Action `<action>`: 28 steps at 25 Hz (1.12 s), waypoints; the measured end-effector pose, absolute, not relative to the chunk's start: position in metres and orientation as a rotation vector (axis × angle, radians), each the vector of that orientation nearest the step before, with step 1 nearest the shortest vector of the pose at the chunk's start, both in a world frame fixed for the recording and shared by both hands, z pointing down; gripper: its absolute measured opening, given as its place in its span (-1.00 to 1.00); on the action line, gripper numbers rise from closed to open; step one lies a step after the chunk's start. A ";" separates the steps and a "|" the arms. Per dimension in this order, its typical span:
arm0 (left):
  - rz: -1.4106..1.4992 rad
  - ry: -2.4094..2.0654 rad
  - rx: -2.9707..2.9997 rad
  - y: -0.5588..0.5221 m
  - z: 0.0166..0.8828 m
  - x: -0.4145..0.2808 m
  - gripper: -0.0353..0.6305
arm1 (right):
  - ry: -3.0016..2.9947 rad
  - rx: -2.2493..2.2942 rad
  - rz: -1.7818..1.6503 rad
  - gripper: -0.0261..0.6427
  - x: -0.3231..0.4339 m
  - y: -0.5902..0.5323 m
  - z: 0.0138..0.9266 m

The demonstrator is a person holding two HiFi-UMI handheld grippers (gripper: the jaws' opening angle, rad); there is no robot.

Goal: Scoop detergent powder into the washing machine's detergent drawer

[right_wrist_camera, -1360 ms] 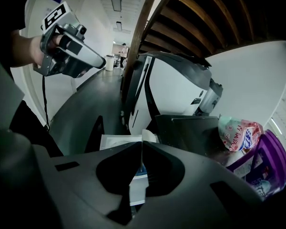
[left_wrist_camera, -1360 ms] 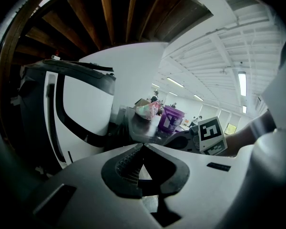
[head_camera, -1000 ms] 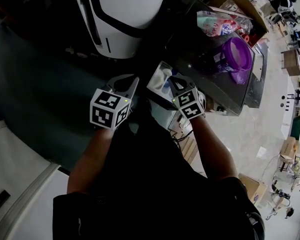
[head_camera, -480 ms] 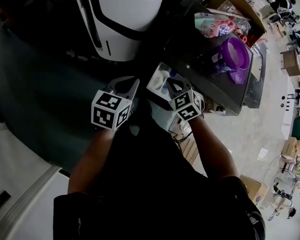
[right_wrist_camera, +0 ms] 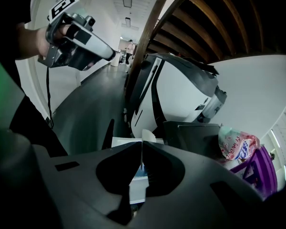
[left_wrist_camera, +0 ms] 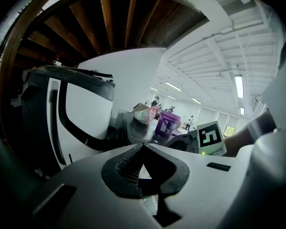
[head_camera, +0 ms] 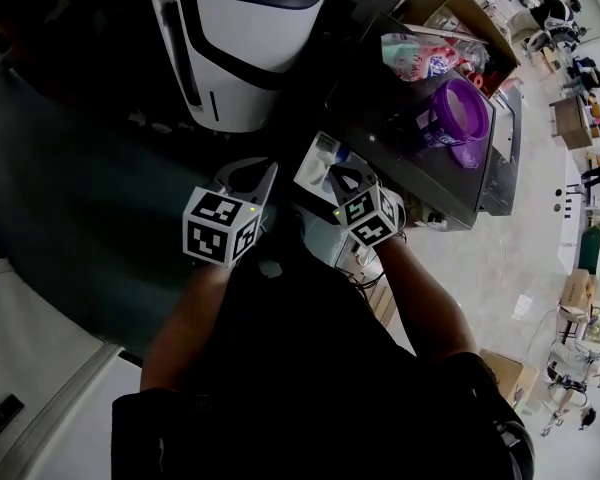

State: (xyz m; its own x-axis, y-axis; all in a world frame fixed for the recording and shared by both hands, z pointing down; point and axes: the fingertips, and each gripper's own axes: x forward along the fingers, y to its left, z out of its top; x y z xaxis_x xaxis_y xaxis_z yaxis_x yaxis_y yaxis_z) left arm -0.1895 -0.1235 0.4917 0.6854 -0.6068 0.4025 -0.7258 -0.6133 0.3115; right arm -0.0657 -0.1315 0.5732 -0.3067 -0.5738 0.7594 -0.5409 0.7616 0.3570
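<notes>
Left gripper (left_wrist_camera: 143, 145) jaws together, empty, just left of open detergent drawer (head_camera: 315, 161). Right gripper (right_wrist_camera: 142, 145) jaws together over drawer. White washing machine (head_camera: 240, 53) far; purple tub (head_camera: 462, 116) far right on dark table (head_camera: 400, 163).

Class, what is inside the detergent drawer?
A blue section shows in the detergent drawer, with the right gripper's white scoop over it; that gripper covers the rest.

readable text: none | pink bag (head_camera: 412, 56) print: too blurred

Detergent drawer (head_camera: 311, 171) half hidden behind right gripper (head_camera: 337, 173); white sliver (right_wrist_camera: 141, 156) between jaws unidentifiable
</notes>
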 end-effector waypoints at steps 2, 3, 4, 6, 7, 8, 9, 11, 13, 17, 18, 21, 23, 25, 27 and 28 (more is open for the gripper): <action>0.353 -1.028 2.442 -0.121 0.493 -0.191 -0.87 | -1.971 0.837 -0.025 -0.86 -0.066 -0.127 0.576; 0.351 -1.028 2.438 -0.121 0.493 -0.192 -0.87 | -1.966 0.823 -0.023 -0.86 -0.067 -0.124 0.578; 0.348 -1.032 2.435 -0.121 0.493 -0.192 -0.87 | -1.962 0.806 -0.028 -0.85 -0.067 -0.122 0.580; 0.341 -1.044 2.434 -0.123 0.491 -0.192 -0.87 | -1.965 0.797 -0.028 -0.86 -0.067 -0.121 0.580; 0.339 -1.051 2.436 -0.124 0.489 -0.191 -0.87 | -1.972 0.799 -0.023 -0.86 -0.066 -0.122 0.579; 0.338 -1.059 2.438 -0.126 0.487 -0.189 -0.87 | -1.980 0.791 -0.021 -0.86 -0.066 -0.123 0.579; 0.337 -1.068 2.439 -0.128 0.485 -0.186 -0.87 | -1.989 0.778 -0.024 -0.86 -0.066 -0.124 0.578; 0.337 -1.090 2.435 -0.130 0.483 -0.180 -0.87 | -2.027 0.776 -0.010 -0.85 -0.064 -0.127 0.575; 0.333 -1.111 2.421 -0.135 0.481 -0.169 -0.87 | -2.083 0.816 0.023 -0.86 -0.056 -0.134 0.564; 0.336 -1.095 2.411 -0.138 0.477 -0.124 -0.87 | -2.176 0.878 0.050 -0.86 -0.023 -0.142 0.534; 0.348 -1.082 2.424 -0.138 0.475 -0.109 -0.87 | -2.205 0.898 0.074 -0.86 -0.011 -0.144 0.527; 0.383 -1.053 2.458 -0.139 0.469 -0.066 -0.87 | -2.336 0.981 0.242 -0.86 0.022 -0.149 0.503; 0.406 -1.037 2.472 -0.136 0.468 -0.039 -0.87 | -2.422 1.030 0.348 -0.86 0.045 -0.150 0.489; 0.435 -1.019 2.490 -0.135 0.467 -0.012 -0.87 | -2.481 1.065 0.416 -0.85 0.069 -0.150 0.477; 0.459 -1.009 2.513 -0.137 0.462 0.013 -0.87 | -2.535 1.101 0.468 -0.86 0.092 -0.152 0.465; 0.467 -1.006 2.525 -0.138 0.459 0.024 -0.87 | -2.559 1.119 0.491 -0.85 0.103 -0.153 0.459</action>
